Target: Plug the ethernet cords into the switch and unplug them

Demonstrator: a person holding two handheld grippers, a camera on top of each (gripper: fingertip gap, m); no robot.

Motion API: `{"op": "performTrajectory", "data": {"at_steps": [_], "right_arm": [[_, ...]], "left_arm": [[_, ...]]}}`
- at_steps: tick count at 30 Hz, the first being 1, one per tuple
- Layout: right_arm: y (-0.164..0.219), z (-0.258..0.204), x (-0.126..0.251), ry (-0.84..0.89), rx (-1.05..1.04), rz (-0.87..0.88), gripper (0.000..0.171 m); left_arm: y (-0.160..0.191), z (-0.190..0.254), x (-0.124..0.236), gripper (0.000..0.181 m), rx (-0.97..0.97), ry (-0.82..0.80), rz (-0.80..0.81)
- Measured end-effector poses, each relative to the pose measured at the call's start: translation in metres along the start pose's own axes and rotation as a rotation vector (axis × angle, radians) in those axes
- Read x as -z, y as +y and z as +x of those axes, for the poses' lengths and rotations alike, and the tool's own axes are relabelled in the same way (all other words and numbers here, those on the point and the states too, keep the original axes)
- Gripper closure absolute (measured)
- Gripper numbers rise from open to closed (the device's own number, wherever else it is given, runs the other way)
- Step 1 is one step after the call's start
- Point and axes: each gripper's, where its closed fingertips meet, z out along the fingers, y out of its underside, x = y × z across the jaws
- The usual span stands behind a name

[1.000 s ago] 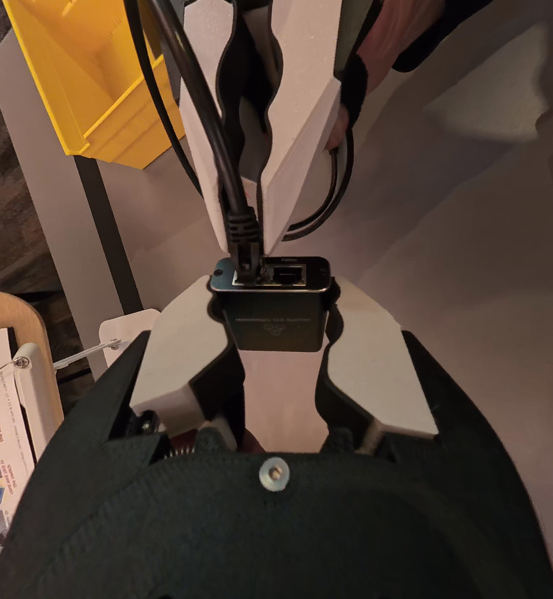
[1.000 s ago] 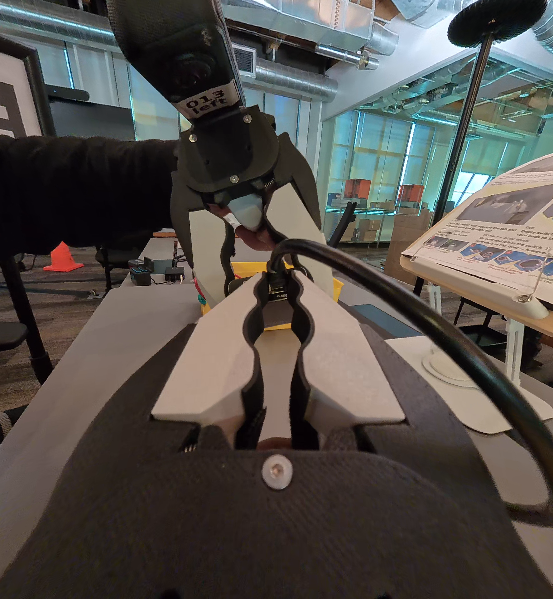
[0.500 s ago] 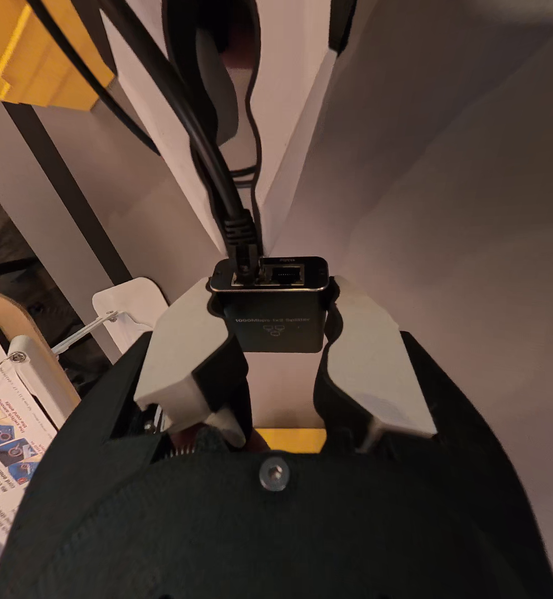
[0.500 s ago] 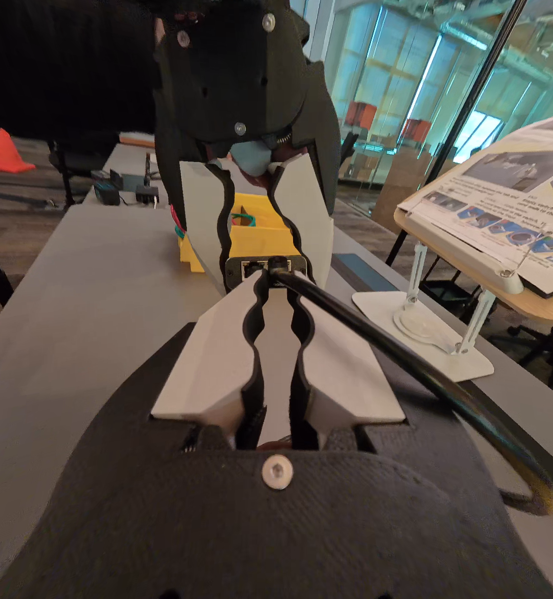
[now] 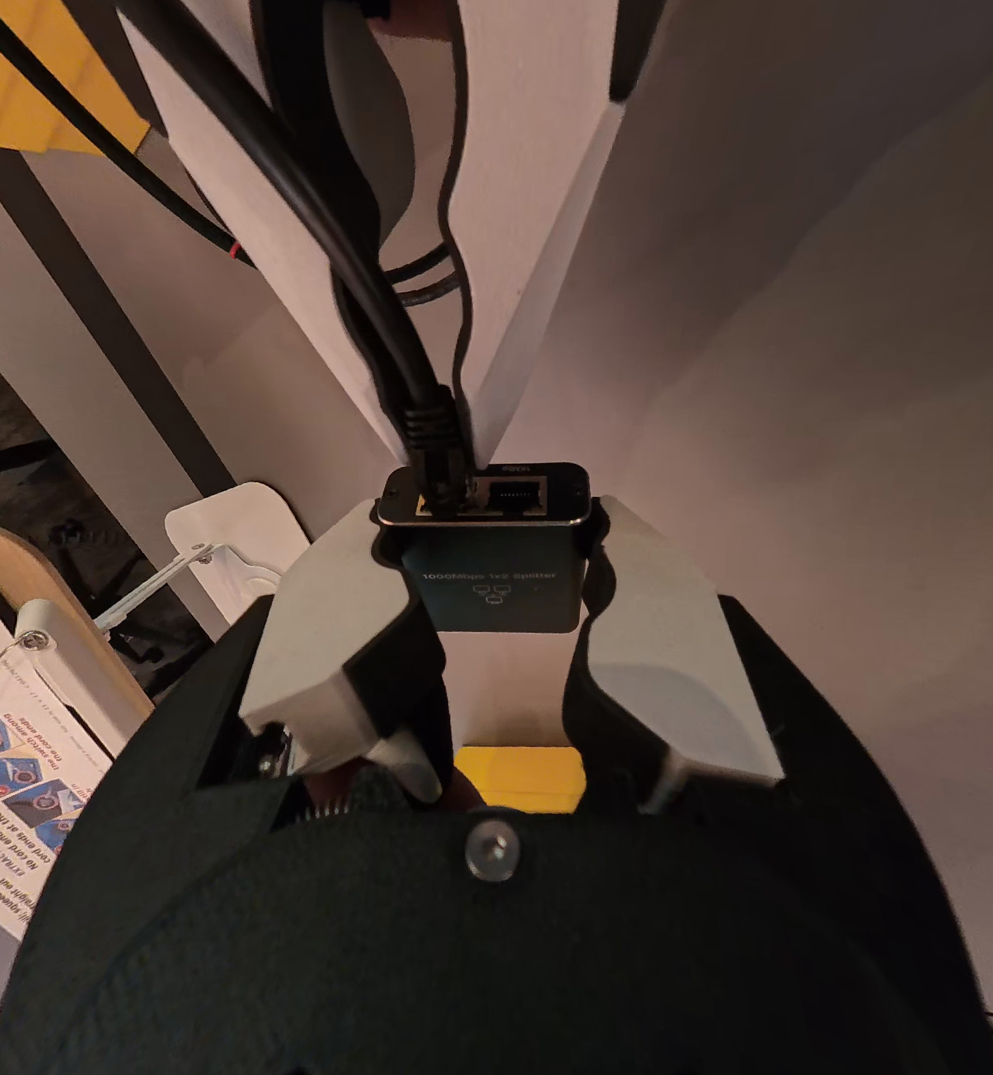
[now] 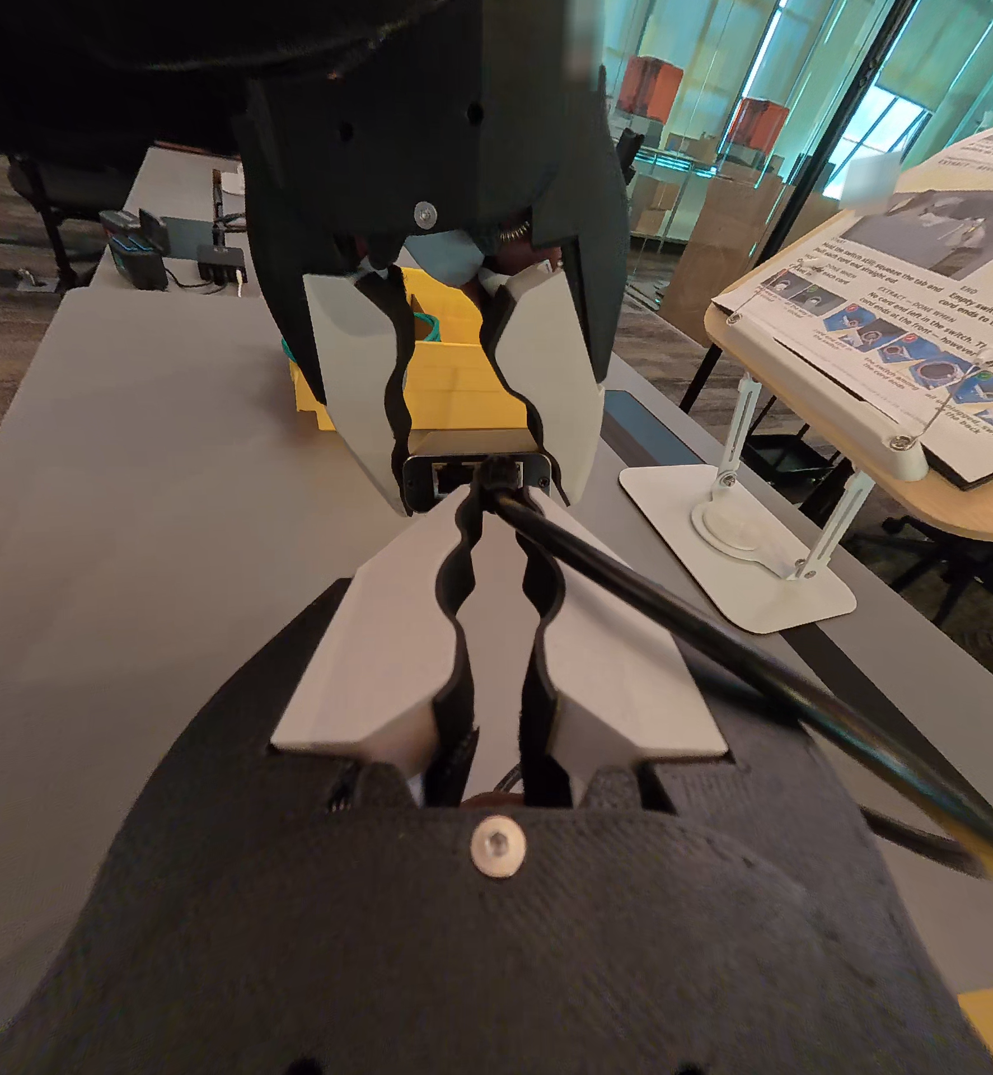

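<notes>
The left gripper (image 5: 485, 573) was clenched on the switch (image 5: 497, 582), holding it off the table (image 6: 133, 465) so the ports faced the right gripper (image 6: 497, 506). That one gripped the plug (image 5: 439, 459) of the cord (image 6: 686, 634), seated in the left port; the right port was empty.

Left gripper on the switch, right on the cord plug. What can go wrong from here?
1. The left gripper holds the switch only by its side edges, so push or pull force could make it twist or slip.
2. The right gripper pinches the plug right at the port; if the latch tab isn't pressed, pulling may drag the switch.
3. The stiff black cord arcs off to the right and may lever the plug sideways.
</notes>
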Motion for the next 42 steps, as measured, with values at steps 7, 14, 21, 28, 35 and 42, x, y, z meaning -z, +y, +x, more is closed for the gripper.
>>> {"op": "performTrajectory", "data": {"at_steps": [7, 14, 21, 28, 35, 42], "right_arm": [[0.001, 0.0, -0.002, 0.007, 0.003, -0.009, 0.161], [0.009, -0.001, -0.007, 0.006, 0.004, -0.025, 0.161], [0.021, -0.013, -0.02, -0.003, 0.062, -0.072, 0.161], [0.018, -0.018, -0.025, -0.028, 0.035, -0.024, 0.161], [0.027, -0.021, -0.025, -0.072, 0.002, -0.038, 0.153], [0.056, -0.043, -0.022, -0.271, -0.062, -0.195, 0.121]], "left_arm": [[0.002, -0.001, -0.001, 0.124, -0.001, 0.0, -0.037], [0.004, 0.002, -0.011, 0.124, 0.029, 0.006, 0.008], [0.016, 0.015, -0.026, 0.122, 0.063, -0.05, 0.065], [0.02, 0.021, -0.023, 0.122, 0.088, -0.048, 0.058], [0.032, 0.023, -0.029, 0.122, 0.124, -0.042, 0.032], [0.056, 0.02, -0.045, 0.123, 0.399, 0.038, 0.036]]}}
